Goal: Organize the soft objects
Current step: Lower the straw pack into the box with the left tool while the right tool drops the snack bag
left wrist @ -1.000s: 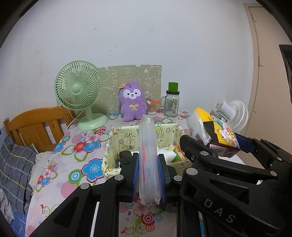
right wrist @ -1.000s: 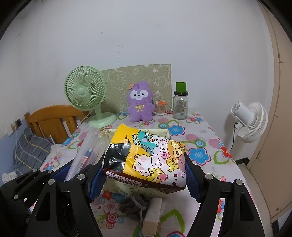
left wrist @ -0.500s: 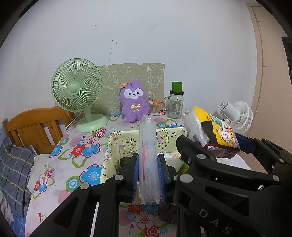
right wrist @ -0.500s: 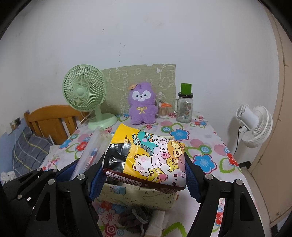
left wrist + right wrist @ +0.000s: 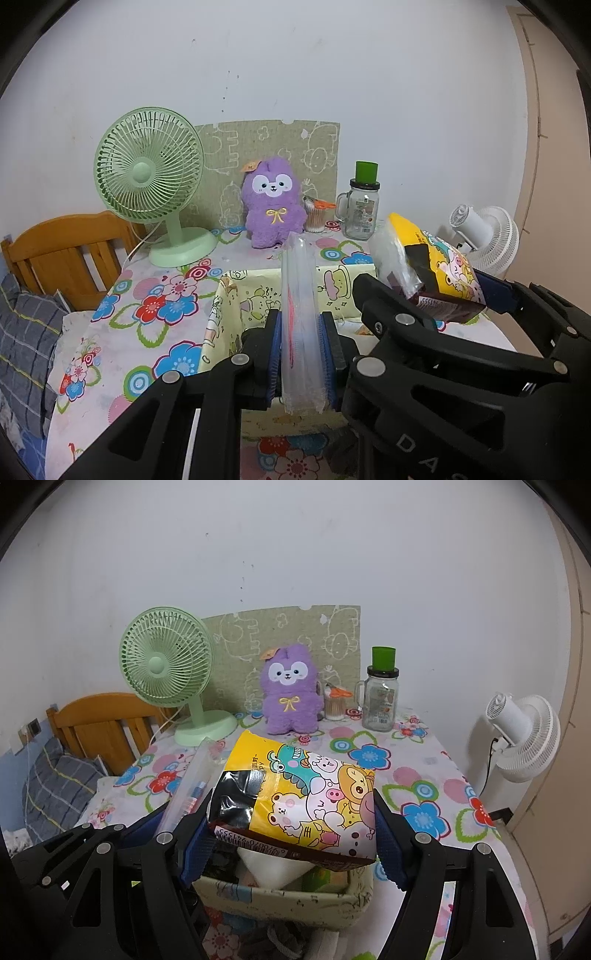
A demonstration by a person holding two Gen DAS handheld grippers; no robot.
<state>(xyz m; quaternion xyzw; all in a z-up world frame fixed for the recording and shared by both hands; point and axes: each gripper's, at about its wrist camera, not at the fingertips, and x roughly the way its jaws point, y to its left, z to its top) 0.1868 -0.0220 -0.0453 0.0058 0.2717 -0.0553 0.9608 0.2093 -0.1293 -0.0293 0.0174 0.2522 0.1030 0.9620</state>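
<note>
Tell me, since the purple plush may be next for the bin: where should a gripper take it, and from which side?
Grip the purple plush across its belly, below the yellow bow, coming from the front. It sits upright facing the cameras, backed by the green board, and the cotton swab jar crowds one side, so the front is likely the freest approach.

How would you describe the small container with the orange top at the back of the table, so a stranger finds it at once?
Start at the purple plush toy against the back wall. The small clear container stands between it and the glass jar. Unlike the taller, green-lidded jar, it is short and orange-topped.
</note>
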